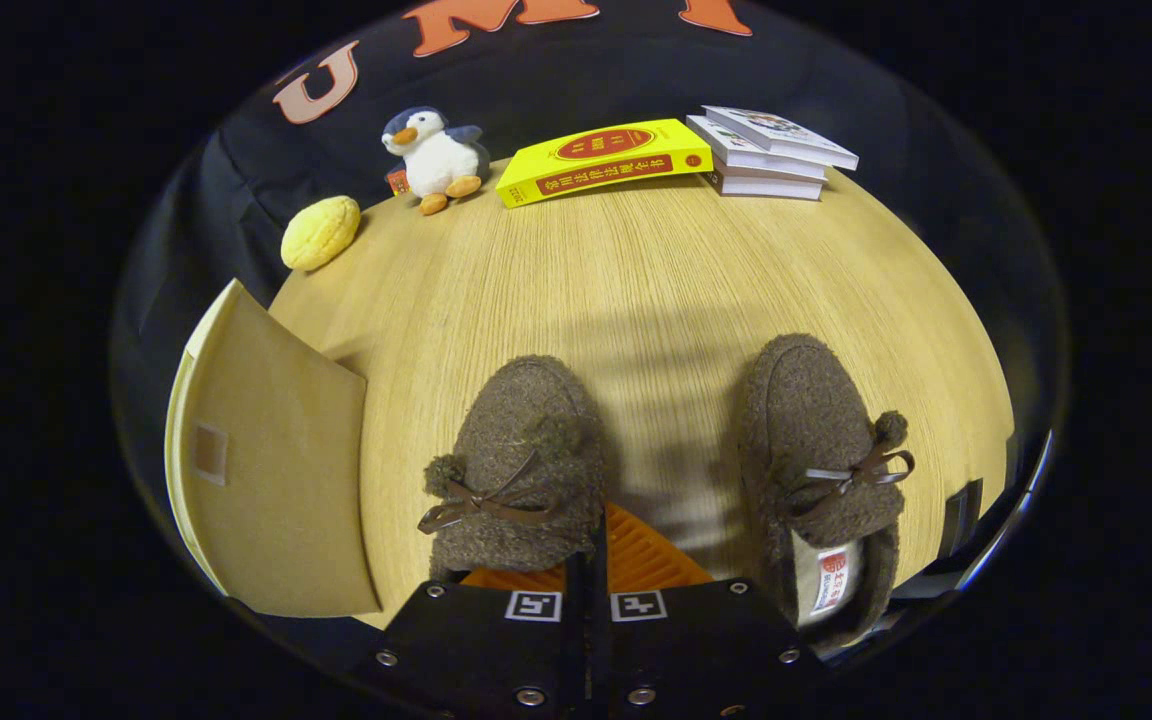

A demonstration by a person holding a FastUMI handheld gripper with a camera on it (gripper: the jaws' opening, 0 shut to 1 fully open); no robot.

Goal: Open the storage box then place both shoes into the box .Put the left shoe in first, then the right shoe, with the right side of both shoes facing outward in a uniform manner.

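Observation:
Two brown fuzzy slippers with bows lie toes away from me on the wooden table [656, 260]. The left shoe [516, 450] sits right at my fingers, and its heel end is hidden behind them. My gripper [597, 548] is shut on the left shoe's right side wall, one finger under the shoe's rear and the other finger [648, 560] outside it. The right shoe [821, 470] rests apart, to the right of the fingers, with its lining label showing. A beige storage box [271, 470] stands left of the left shoe, a broad flat panel with a small tab facing me. I cannot tell whether the box is open.
Along the table's far edge lie a yellow bun-like toy [320, 232], a plush penguin [433, 158], a yellow book [604, 160] and a stack of white books [771, 155]. Bare wood stretches between the shoes and those things. The table's right edge runs close to the right shoe.

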